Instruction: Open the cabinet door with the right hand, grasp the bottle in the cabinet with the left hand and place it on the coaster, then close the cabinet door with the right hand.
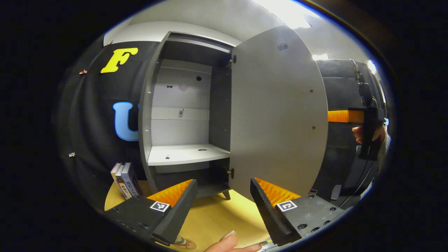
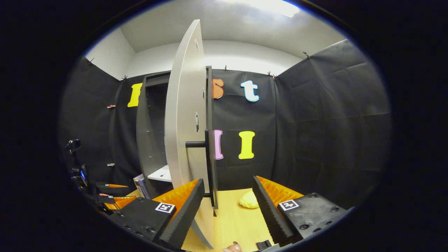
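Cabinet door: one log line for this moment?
cabinet door: open | shelf: bare, no bottle seen | left hand-held gripper: open | right hand-held gripper: open, near door edge

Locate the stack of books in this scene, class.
In the left gripper view the books stand upright on the wooden table, against the cabinet's outer left wall, low and left. The right gripper view shows them beside the cabinet's base.

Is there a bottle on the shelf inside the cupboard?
No, in the left gripper view the cabinet door stands open and the white shelf inside is bare, with no bottle on it.
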### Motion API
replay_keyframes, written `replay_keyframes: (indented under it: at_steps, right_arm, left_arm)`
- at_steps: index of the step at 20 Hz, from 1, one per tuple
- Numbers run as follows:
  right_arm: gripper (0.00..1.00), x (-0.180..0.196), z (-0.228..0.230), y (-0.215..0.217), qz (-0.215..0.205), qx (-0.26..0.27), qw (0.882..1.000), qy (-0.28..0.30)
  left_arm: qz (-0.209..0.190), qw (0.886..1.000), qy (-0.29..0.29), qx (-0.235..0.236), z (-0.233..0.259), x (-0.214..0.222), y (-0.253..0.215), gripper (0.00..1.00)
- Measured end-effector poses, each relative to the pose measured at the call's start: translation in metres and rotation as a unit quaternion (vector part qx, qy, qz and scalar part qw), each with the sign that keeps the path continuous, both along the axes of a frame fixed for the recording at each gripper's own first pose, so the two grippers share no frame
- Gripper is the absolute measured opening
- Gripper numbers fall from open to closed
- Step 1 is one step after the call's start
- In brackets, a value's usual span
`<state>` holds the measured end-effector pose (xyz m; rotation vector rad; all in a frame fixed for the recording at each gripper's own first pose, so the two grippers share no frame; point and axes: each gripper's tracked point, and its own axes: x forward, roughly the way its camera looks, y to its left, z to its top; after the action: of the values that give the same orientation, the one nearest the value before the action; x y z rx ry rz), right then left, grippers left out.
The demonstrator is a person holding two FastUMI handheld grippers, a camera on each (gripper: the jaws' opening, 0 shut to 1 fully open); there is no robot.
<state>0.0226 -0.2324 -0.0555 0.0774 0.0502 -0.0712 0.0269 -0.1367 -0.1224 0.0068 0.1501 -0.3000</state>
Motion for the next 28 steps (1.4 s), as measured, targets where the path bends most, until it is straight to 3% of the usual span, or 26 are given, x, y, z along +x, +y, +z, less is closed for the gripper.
replay_keyframes:
  at_steps: [2,3,4,5,6,11,14,18,23,28]
  right_arm:
    - [0.95,0.0,0.0,0.024,0.03,0.004,1.0,0.003]
    - [0.87,0.003,-0.001,0.036,0.046,0.008,0.999,0.004]
    - [0.95,0.005,-0.002,0.049,0.062,0.013,0.998,0.007]
    - [0.87,0.009,-0.003,0.063,0.078,0.017,0.997,0.008]
    - [0.95,0.012,-0.003,0.076,0.094,0.019,0.995,0.009]
    - [0.95,0.034,-0.009,0.127,0.158,0.037,0.987,0.008]
    - [0.95,0.049,-0.014,0.157,0.184,0.059,0.981,0.008]
    - [0.95,0.076,-0.019,0.201,0.209,0.077,0.975,0.013]
    - [0.99,0.084,-0.028,0.235,0.239,0.048,0.97,0.018]
    - [0.96,0.072,-0.03,0.216,0.19,0.027,0.981,0.007]
  left_arm:
    - [0.014,1.0,-0.005,0.005,0.003,0.0,0.007,0.95]
    - [0.021,1.0,-0.009,0.005,0.004,0.001,0.01,0.95]
    - [0.024,1.0,-0.013,0.003,0.007,0.001,0.012,0.95]
    - [0.029,0.999,-0.017,0.001,0.009,0.0,0.016,0.95]
    - [0.037,0.999,-0.021,0.001,0.012,-0.001,0.022,0.95]
    - [0.089,0.996,-0.025,-0.016,0.016,-0.008,0.062,0.95]
    - [0.12,0.992,-0.028,0.0,0.021,-0.014,0.089,0.95]
    - [0.138,0.99,-0.018,0.013,0.016,-0.022,0.112,0.95]
    - [0.144,0.989,-0.029,0.009,0.025,-0.031,0.129,0.93]
    - [0.169,0.984,-0.047,-0.012,0.041,-0.027,0.144,0.95]
